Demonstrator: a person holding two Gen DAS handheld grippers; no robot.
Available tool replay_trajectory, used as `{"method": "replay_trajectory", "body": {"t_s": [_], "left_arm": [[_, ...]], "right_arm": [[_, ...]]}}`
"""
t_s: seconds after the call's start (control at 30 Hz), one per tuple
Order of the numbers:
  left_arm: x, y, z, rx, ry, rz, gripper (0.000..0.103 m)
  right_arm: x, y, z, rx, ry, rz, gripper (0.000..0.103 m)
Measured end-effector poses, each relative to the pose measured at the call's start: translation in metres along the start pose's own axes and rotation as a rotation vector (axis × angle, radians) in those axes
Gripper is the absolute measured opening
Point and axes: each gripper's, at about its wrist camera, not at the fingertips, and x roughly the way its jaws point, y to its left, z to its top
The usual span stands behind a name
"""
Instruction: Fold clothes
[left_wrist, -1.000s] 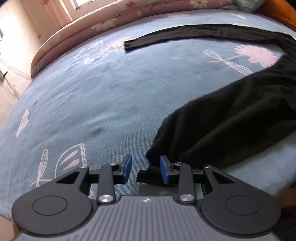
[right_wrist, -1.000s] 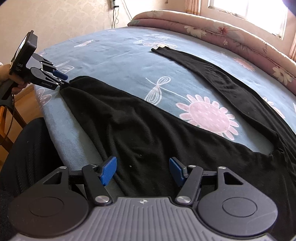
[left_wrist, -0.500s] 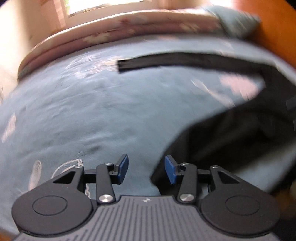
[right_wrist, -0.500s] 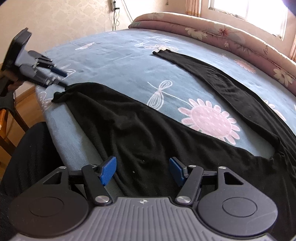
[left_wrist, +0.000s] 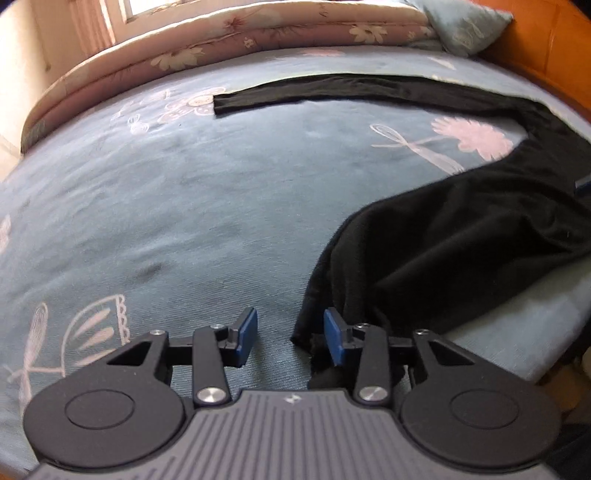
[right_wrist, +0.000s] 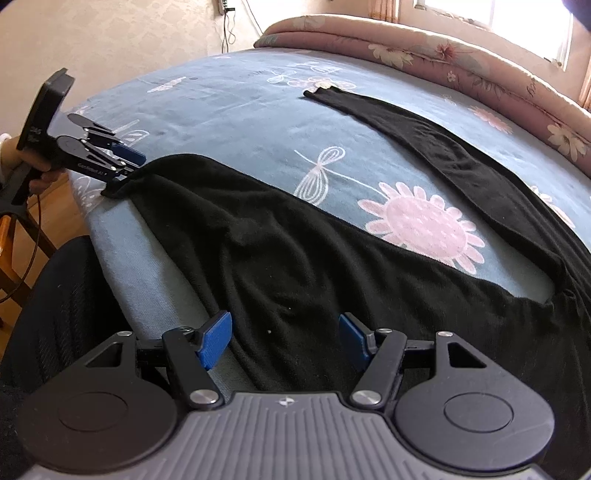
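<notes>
My left tongs (left_wrist: 290, 338) point down at the near edge of the bed, and their jaws are closing. The corner of the black garment (left_wrist: 461, 236) lies at the inner face of the right-hand blue pad (left_wrist: 334, 341), a little tuft of cloth bunched just under it, while the other pad stands clear over bare sheet. From this angle I would say the cloth is touched on one side only and not pinched, though the corner is dark and hard to read. In the right wrist view the same tongs (right_wrist: 127, 168) sit at the garment's tip, with my hand (right_wrist: 33, 173) wrapped round the handle at the picture's left edge.

My right tongs (right_wrist: 284, 341) stand wide apart above the garment's body (right_wrist: 295, 266), both blue pads off the fabric, gripping nothing.

The garment lies spread along the near side of the bed, rumpled in soft folds, one edge close to the mattress edge. A long sleeve (right_wrist: 424, 136) runs away from it across the blue bedsheet (left_wrist: 184, 184), flat and straight, its cuff lying on a white flower print. A pink flower shows on the sheet between sleeve and body. Beyond, a pink floral quilt (right_wrist: 443, 55) is rolled along the far side under the window, and a pale blue pillow (left_wrist: 465, 26) rests by the wooden headboard (left_wrist: 546, 48).
</notes>
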Motion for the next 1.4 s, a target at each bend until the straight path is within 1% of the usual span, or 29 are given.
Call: {"method": "replay_trajectory", "body": {"t_s": [0.03,0.07,0.1,0.13,0.17,0.2,0.3,0.37,0.47,0.53,0.73,0.9,0.93,1.03,1.07,1.1,1.17,1.23,1.27,1.33,1.4], "left_arm": [[-0.001,-0.005,0.000,0.016,0.002,-0.001,0.023],[-0.001,-0.010,0.001,0.033,0.003,-0.003,0.009],[-0.002,-0.014,0.001,0.049,0.005,-0.004,0.005],[-0.003,-0.019,0.001,0.065,0.006,-0.002,0.004],[-0.003,-0.021,0.002,0.071,0.002,0.012,0.001],[-0.005,-0.020,0.003,0.050,-0.004,0.017,0.001],[-0.012,0.001,0.010,-0.079,-0.043,0.030,0.001],[-0.015,0.016,0.016,-0.130,-0.067,0.062,0.001],[-0.010,0.032,0.026,-0.158,-0.079,0.074,0.001],[-0.001,0.037,0.033,-0.164,-0.070,0.076,0.001],[0.029,0.043,0.042,-0.187,-0.029,0.091,0.001],[0.036,0.045,0.044,-0.210,-0.015,0.107,0.002],[0.036,0.046,0.044,-0.216,-0.012,0.124,0.003],[0.036,0.054,0.041,-0.240,0.020,0.221,0.005],[0.032,0.058,0.039,-0.265,0.022,0.225,0.005],[0.027,0.061,0.036,-0.291,0.022,0.222,0.005],[0.012,0.062,0.029,-0.344,0.005,0.166,0.007],[-0.001,0.059,0.018,-0.400,0.015,0.131,0.007],[-0.008,0.058,0.013,-0.435,0.024,0.112,0.007],[-0.016,0.058,-0.002,-0.539,0.045,0.059,0.009],[-0.021,0.058,-0.016,-0.633,0.059,0.021,0.018]], "right_arm": [[0.001,0.000,0.000,0.003,0.000,-0.001,0.069],[0.001,0.001,0.000,0.003,-0.002,0.002,0.069],[0.001,0.002,0.000,0.001,-0.003,0.006,0.069],[0.001,0.003,-0.001,-0.002,-0.001,0.006,0.069],[0.002,0.004,-0.001,-0.006,0.000,0.006,0.069],[0.002,0.005,-0.002,-0.010,0.002,0.006,0.069],[0.003,0.005,-0.002,-0.008,0.004,0.009,0.069],[0.002,0.004,-0.002,-0.003,0.002,0.009,0.069],[0.002,0.003,-0.003,0.002,0.001,0.005,0.069],[0.003,0.003,-0.003,0.005,0.000,0.003,0.069],[0.003,0.003,-0.004,0.005,0.004,0.002,0.069],[0.003,0.000,-0.005,0.013,0.007,-0.003,0.069],[0.003,-0.001,-0.005,0.016,0.008,-0.004,0.069],[0.004,-0.002,-0.006,0.031,0.006,-0.003,0.069],[0.004,-0.002,-0.006,0.031,0.005,-0.001,0.069],[0.004,-0.002,-0.006,0.031,0.003,0.000,0.069],[0.003,-0.001,-0.007,0.024,-0.002,0.004,0.069],[0.003,-0.002,-0.007,0.023,-0.006,0.006,0.069],[0.002,-0.002,-0.008,0.025,-0.009,0.007,0.069],[0.003,-0.004,-0.008,0.036,-0.013,0.012,0.069],[0.003,-0.005,-0.009,0.044,-0.018,0.020,0.069]]}}
